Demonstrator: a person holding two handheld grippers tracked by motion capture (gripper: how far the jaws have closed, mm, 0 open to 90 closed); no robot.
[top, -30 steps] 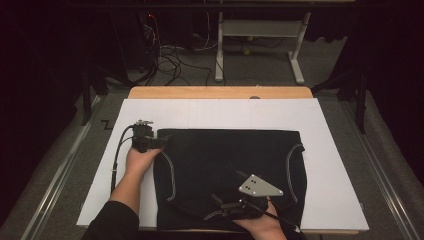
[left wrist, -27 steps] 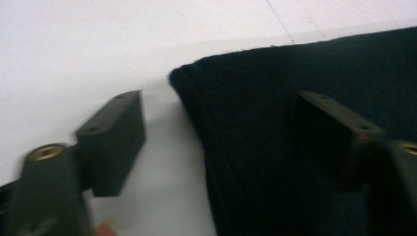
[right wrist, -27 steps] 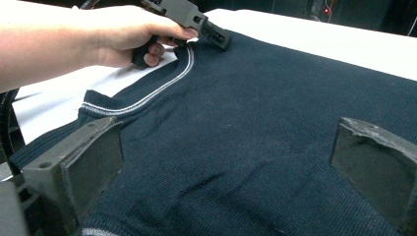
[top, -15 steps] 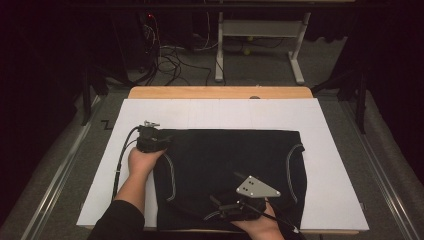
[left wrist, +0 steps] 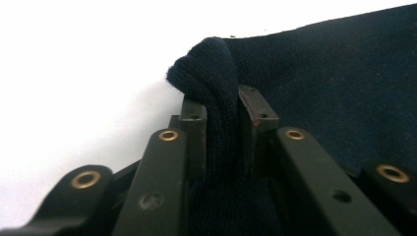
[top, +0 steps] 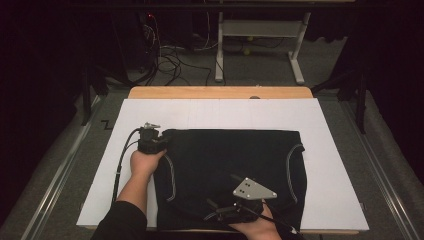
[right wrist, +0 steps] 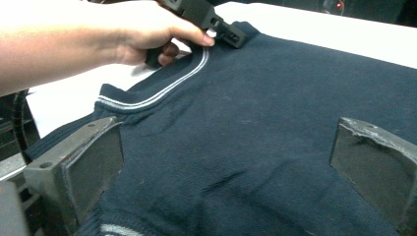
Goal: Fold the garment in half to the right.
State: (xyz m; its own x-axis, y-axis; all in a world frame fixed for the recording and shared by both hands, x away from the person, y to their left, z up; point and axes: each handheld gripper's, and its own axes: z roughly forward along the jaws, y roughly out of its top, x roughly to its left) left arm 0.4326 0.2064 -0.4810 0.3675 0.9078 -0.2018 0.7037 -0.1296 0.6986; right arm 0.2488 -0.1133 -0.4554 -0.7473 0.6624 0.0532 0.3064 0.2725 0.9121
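A dark navy knitted garment (top: 235, 160) with pale trim lines (right wrist: 162, 91) lies flat on the white tabletop (top: 325, 130). My left gripper (top: 161, 140) is at its far left corner. In the left gripper view the jaws (left wrist: 225, 105) have just been closing and now pinch a raised fold of the knit (left wrist: 209, 69) between the pads. The right gripper view shows that hand and gripper (right wrist: 231, 37) at the same corner. My right gripper (top: 214, 210) hovers over the garment's near edge, its jaws (right wrist: 231, 162) wide open above the fabric (right wrist: 275, 98).
Bare white surface runs left, right and beyond the garment. A wooden table edge (top: 220, 92) lies at the far side. On the floor behind are a metal desk frame (top: 255, 30) and loose cables (top: 170, 55). Metal rails (top: 60, 185) flank the table.
My left gripper has shifted slightly right onto the garment's corner and closed on a fold of it. The right gripper has stayed where it was.
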